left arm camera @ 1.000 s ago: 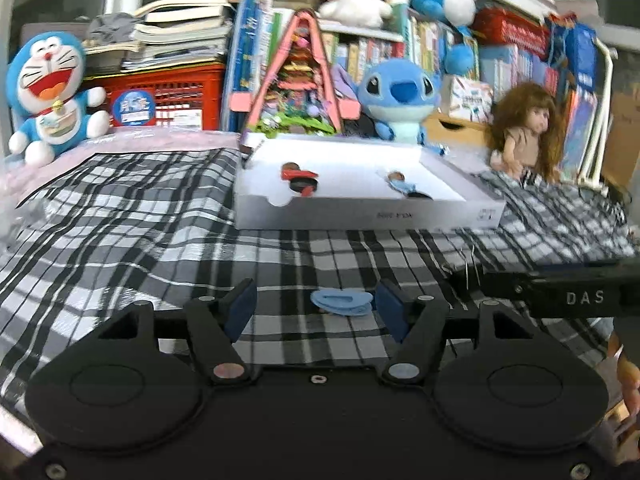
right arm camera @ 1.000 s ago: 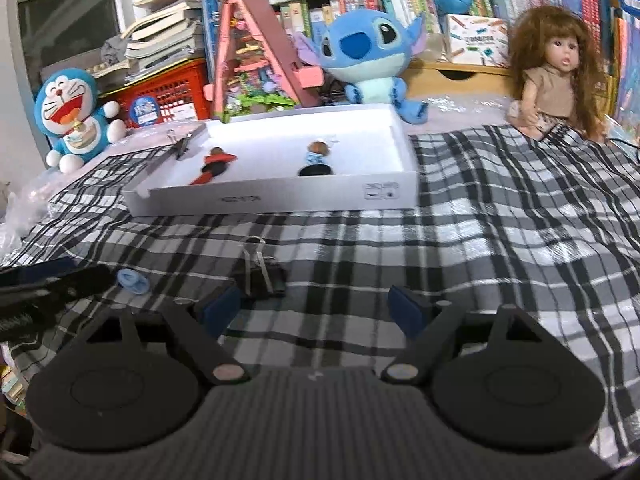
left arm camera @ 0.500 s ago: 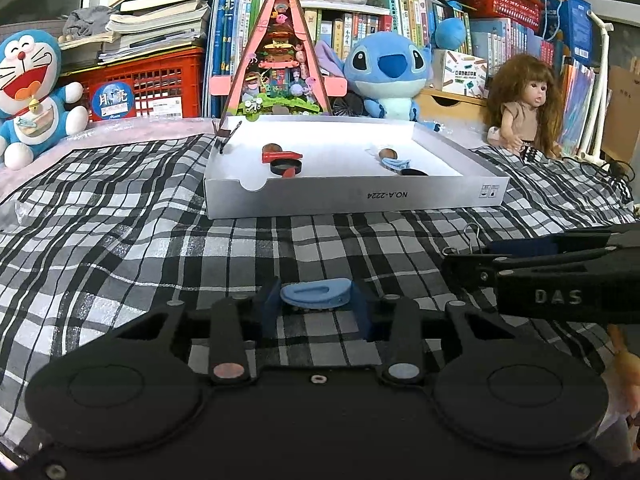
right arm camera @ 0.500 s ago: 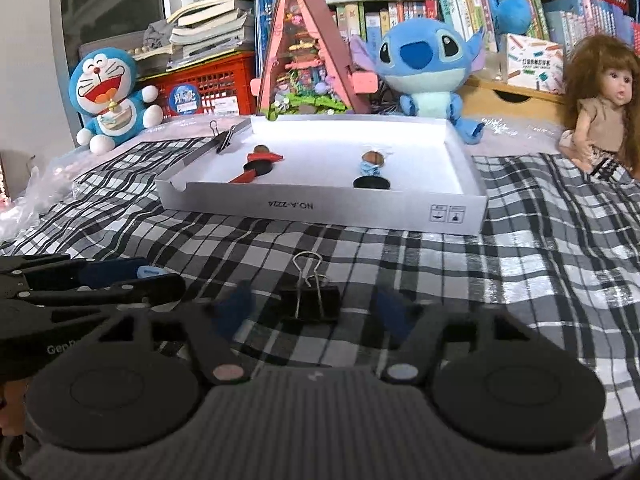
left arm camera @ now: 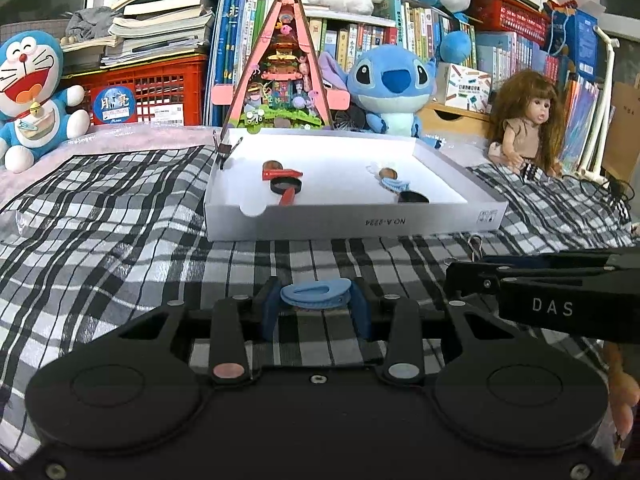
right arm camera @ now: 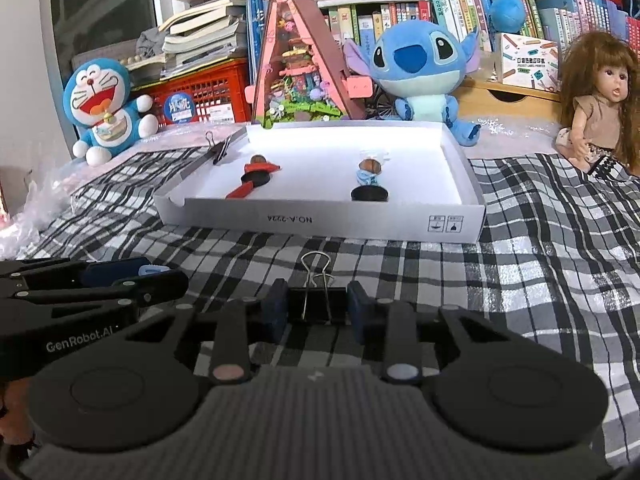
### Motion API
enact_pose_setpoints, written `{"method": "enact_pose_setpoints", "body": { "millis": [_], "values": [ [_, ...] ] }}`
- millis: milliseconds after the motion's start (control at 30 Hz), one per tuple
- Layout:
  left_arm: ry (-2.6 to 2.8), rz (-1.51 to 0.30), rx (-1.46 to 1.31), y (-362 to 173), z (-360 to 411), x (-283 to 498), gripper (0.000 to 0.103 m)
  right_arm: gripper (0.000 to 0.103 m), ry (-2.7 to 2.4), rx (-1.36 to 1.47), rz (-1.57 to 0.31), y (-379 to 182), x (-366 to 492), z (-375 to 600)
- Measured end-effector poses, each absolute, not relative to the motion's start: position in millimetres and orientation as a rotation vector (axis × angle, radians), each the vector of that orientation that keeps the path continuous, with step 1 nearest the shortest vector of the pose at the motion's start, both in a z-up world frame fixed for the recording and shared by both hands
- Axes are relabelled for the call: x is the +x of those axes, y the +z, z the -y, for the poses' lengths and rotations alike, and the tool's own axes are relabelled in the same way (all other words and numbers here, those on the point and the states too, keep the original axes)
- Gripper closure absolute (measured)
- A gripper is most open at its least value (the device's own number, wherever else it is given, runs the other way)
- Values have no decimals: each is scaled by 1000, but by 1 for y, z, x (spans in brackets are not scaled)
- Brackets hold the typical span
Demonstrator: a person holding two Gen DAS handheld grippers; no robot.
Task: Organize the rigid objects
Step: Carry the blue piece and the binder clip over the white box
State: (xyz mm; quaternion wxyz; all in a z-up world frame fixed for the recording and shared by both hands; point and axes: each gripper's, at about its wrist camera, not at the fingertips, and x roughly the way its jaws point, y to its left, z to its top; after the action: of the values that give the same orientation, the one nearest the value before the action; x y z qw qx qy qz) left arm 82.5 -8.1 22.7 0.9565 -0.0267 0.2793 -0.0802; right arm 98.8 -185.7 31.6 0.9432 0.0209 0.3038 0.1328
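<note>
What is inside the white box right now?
The white box holds a red clip on the left and a small blue figure with a black disc on the right. Its front wall hides the floor nearest the grippers.

Background clutter ahead of me: Doraemon plush [left arm camera: 30, 92] far left beside a red crate [left arm camera: 154, 92] with stacked books [left arm camera: 160, 32] on top. Pink A-frame diorama [left arm camera: 282, 80] centre, Stitch plush [left arm camera: 394, 88] just right of it. Long-haired doll [left arm camera: 524, 124] sits at right. Bookshelf [left arm camera: 500, 48] behind. Black-and-white plaid cloth [left arm camera: 100, 216] covers the surface.
</note>
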Motion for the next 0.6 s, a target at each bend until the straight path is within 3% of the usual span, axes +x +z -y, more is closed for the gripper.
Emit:
{"method": "enact_pose_setpoints", "body": {
  "millis": [600],
  "values": [
    [-189, -563, -132, 76, -7, 168, 68, 66, 223, 168, -629, 75, 159, 210]
  ]
}}
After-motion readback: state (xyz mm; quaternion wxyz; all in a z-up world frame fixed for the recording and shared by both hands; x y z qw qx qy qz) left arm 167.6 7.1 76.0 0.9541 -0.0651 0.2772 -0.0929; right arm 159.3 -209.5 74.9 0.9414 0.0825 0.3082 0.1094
